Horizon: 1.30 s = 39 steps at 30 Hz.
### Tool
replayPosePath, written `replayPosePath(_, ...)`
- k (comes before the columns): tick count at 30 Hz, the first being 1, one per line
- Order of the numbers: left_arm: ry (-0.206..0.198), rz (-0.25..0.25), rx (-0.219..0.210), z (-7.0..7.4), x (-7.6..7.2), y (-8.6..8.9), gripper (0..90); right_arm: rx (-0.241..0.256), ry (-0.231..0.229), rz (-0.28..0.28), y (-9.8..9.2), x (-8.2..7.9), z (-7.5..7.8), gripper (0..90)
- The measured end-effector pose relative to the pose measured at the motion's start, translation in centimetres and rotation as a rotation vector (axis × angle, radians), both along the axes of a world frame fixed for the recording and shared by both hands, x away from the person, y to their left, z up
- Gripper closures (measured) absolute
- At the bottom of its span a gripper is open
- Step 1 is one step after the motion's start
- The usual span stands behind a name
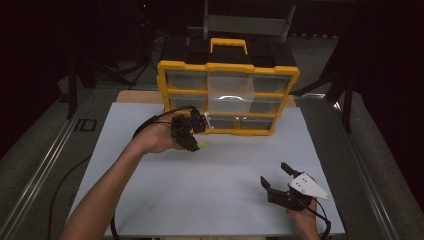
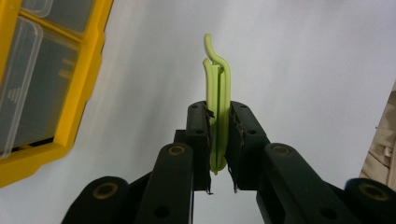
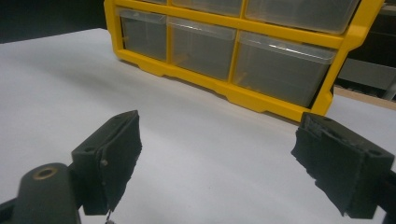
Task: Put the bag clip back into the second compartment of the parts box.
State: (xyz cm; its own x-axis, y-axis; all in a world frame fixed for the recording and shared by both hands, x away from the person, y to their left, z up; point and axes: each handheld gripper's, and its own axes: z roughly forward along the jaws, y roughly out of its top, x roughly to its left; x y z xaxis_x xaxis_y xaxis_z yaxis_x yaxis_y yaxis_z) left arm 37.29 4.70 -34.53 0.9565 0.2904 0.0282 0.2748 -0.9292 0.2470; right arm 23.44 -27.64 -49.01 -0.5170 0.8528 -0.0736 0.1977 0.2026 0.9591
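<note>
A slim lime-green plastic clip (image 2: 217, 102) is pinched upright between the jaws of my left gripper (image 2: 218, 135); in the high view the green clip (image 1: 202, 144) pokes out of the left gripper (image 1: 192, 135), just in front of the lower left corner of the yellow drawer organizer (image 1: 227, 67). The organizer stands upright with clear plastic drawers (image 3: 201, 44). My right gripper (image 1: 277, 177) rests low at the front right of the white sheet, open with nothing between its fingers (image 3: 109, 158). It faces the organizer from a distance.
The white sheet (image 1: 215, 190) covers a table with metal rails along its left side (image 1: 40, 170) and right side. The organizer has a yellow carry handle (image 1: 228, 44) on top. A black cable (image 1: 150, 122) loops from the left gripper. Dark surroundings lie beyond the table.
</note>
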Motion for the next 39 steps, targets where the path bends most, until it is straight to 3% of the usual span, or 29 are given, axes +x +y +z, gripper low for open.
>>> replayPosePath(11,-0.017,-0.006,0.013,0.9,0.1,0.0,80.5,-0.002,-0.002,0.0,0.0,0.0,0.0,14.3)
replayPosePath(39,-0.032,-0.035,-0.001,3.4,0.2,-0.1,80.5,-0.004,0.001,0.002,0.0,0.0,0.0,14.3)
